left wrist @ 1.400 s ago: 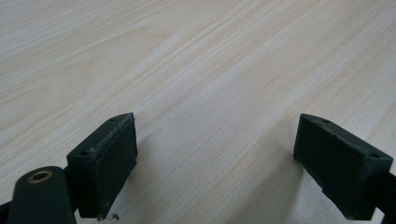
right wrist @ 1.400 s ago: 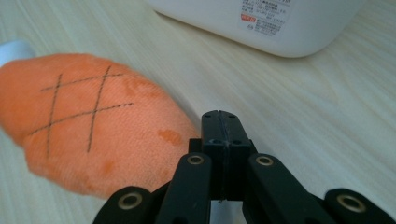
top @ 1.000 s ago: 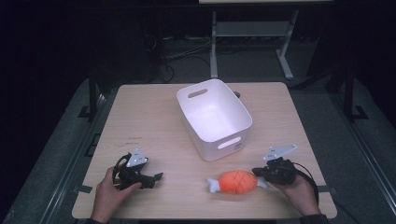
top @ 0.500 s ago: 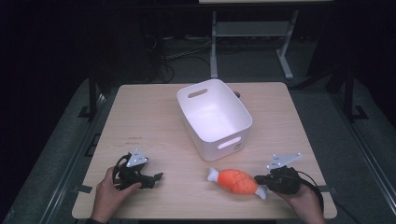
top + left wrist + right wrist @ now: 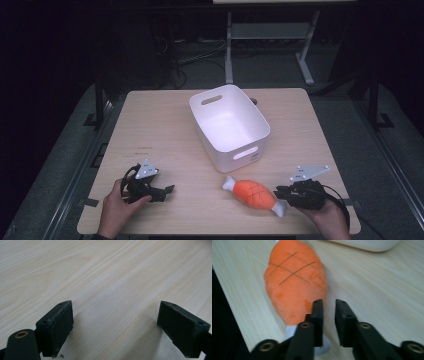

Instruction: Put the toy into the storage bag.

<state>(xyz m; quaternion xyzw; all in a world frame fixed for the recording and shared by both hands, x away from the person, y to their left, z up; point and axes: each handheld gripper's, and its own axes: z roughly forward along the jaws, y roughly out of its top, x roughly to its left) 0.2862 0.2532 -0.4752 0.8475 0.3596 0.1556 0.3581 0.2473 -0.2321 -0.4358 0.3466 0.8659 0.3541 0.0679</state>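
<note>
My right gripper (image 5: pixel 295 194), jaws nearly together, meets the toy (image 5: pixel 255 194) lying along the table's (image 5: pixel 165 125) near edge; left gripper (image 5: pixel 159 190) apart.

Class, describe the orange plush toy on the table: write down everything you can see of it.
The orange plush toy is shaped like a drumstick: a fat orange body of soft fabric with stitched dark crossing lines, and a white bone knob at each end. It lies flat and slantwise on the wooden table, just in front of the white bin. The right tongs, nearly closed, sit at its near white end; whether they pinch it is unclear.
</note>
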